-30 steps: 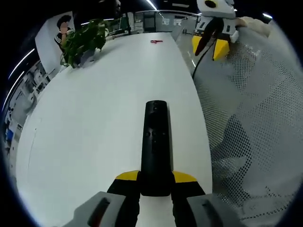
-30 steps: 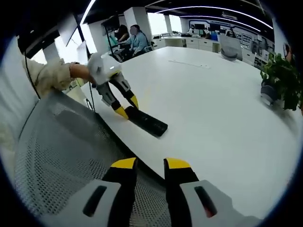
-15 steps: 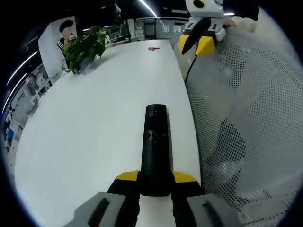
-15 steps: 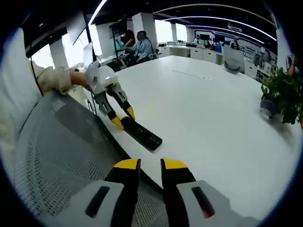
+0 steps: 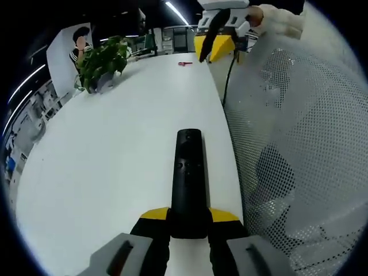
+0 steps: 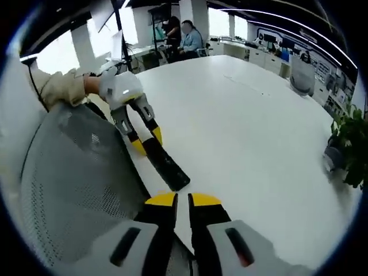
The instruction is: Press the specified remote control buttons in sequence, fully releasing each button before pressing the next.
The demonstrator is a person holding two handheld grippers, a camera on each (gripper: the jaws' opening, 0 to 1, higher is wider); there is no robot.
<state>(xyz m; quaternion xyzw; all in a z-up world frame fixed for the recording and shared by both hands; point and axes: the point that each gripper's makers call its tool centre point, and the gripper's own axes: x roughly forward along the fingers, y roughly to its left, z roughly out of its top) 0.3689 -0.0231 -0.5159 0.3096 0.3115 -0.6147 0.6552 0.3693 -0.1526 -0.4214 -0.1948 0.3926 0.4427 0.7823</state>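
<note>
A long black remote lies on the white table, pointing away from me. My left gripper is shut on the remote's near end, a yellow tip on each side. In the right gripper view the same remote lies slanted near the table edge, with the left gripper clamped on its far end and a hand and sleeve behind it. My right gripper hovers just short of the remote's free end, its yellow tips almost touching with nothing between them. The right gripper also hangs over the table's far edge.
A grey mesh chair back runs along the table's edge and is also the mesh chair back. A potted plant and a small red object sit far off on the table. People sit at the back.
The right gripper's jaws have closed from a clear gap to nearly touching, and it has come in closer to the remote's free end. The left gripper keeps holding the remote still.
</note>
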